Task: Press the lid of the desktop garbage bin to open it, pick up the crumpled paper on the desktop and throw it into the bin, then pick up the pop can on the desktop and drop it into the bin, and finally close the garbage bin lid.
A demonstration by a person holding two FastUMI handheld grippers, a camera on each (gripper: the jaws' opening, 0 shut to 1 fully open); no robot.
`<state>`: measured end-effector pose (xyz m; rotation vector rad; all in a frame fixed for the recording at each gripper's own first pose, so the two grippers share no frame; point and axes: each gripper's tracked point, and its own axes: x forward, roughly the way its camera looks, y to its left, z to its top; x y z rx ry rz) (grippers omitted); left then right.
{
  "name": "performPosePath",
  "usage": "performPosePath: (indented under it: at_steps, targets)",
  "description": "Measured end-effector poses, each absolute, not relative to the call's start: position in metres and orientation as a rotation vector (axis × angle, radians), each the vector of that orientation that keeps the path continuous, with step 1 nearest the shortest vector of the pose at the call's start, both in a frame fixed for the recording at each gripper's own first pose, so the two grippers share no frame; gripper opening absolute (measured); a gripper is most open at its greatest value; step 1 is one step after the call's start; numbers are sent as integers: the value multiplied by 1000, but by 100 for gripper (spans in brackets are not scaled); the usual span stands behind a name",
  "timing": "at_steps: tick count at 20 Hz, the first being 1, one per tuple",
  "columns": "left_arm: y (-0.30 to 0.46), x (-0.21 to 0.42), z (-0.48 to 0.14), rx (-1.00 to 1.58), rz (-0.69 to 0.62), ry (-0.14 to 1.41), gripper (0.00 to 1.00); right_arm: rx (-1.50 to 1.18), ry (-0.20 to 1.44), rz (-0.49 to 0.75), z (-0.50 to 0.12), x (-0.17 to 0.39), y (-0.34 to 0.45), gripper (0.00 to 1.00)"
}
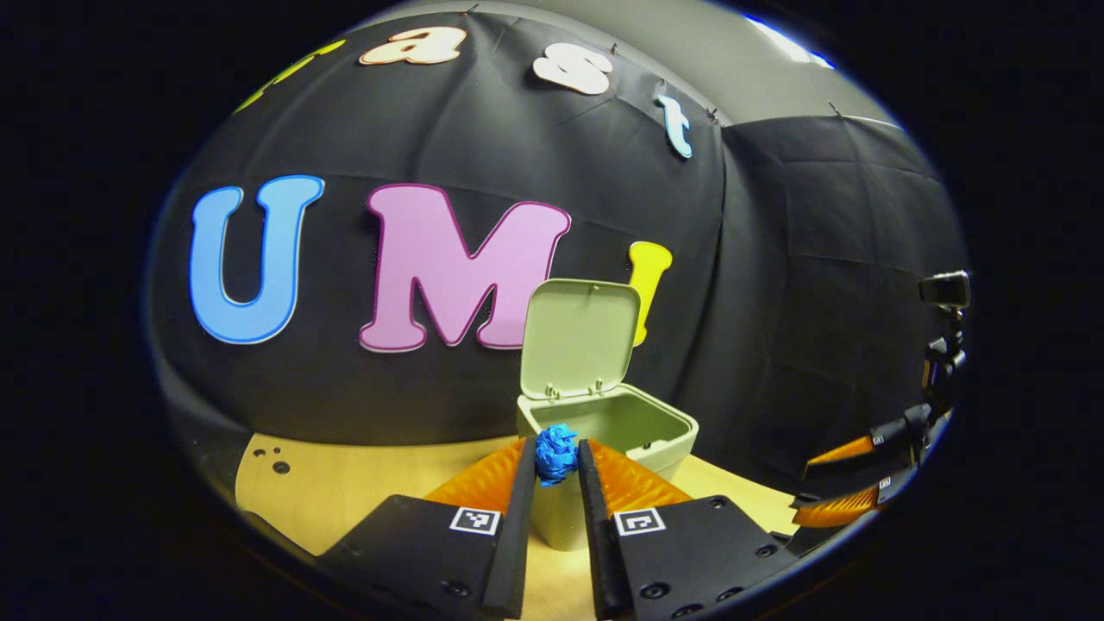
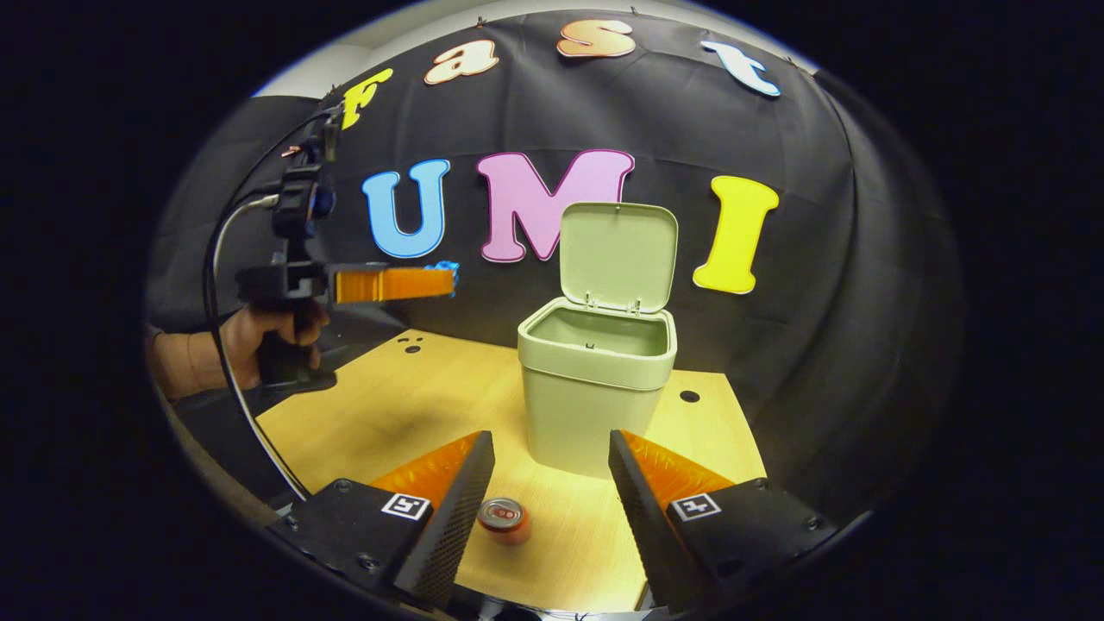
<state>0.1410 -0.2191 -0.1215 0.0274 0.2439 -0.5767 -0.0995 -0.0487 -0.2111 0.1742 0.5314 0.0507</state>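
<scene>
Wooden bench [image 2: 414, 405] lies bare around one bin [image 2: 595, 405], its lid [image 2: 617, 254] upright. Left claw [image 1: 556, 461] pinches one blue crumpled paper [image 1: 556, 453] just short of the rim. Right claw [image 2: 552, 492] gapes wide, one pop can [image 2: 504, 519] upright between its fingers, bin ahead.

Light wood worktop [image 2: 414, 405], several small dark round holes in it: a cluster near the far left corner [image 2: 410, 345], one to the right [image 2: 689, 397]. Black cloth wall [image 2: 828, 259] behind, creased, pinned along the top edge. Pale ceiling strip [image 1: 604, 21] above.
</scene>
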Motion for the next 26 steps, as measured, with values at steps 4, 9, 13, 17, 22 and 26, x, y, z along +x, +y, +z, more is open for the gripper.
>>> performPosePath:
  at_steps: [4,9,13,17,22,26]
  targets:
    - [-255,169,-118,65,-639,215,34,182,537,33,-213,-102,-53,86]
    - [-295,197,-143,83,-701,242,34,191,553,3,-219,-104,-61,86]
    - [-310,216,-170,100,-708,285,34,198,567,-28,-225,-103,-71,86]
    - [-317,230,-189,114,-709,317,34,202,586,-49,-233,-99,-78,86]
    - [-313,243,-206,115,-684,355,38,204,613,-32,-245,-96,-74,86]
    - [-320,237,-212,113,-725,382,66,195,625,-16,-250,-94,-69,87]
